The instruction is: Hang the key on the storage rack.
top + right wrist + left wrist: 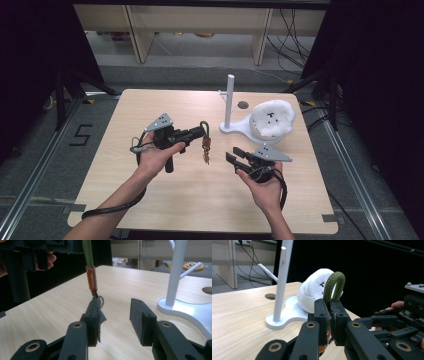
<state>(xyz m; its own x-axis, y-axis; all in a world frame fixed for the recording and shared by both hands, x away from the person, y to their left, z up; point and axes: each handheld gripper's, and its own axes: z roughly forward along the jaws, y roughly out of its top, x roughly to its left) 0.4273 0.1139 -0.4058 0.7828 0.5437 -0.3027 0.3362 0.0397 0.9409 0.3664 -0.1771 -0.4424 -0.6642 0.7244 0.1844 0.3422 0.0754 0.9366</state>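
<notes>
The left gripper (199, 133) clamps the green cord loop (333, 287) of a keychain (205, 146) hanging above the bench (165, 200). The right gripper (115, 315) is half open with nothing between its jaws, just beside the keychain, whose lower end is hidden behind one jaw.

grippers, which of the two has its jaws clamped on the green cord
The left gripper: its jaws pinch the green cord loop, keys dangling below. The right gripper has its jaws apart, holding nothing.

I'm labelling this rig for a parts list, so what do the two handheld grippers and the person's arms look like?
Both are black, pistol-style tools with linked two-bar jaws on brass-coloured pivots and flat black pads. The left gripper and right gripper each carry a grey three-cornered plate dotted with small holes, and a black cable trails from each. The forearms are bare, with no sleeves in view.
</notes>
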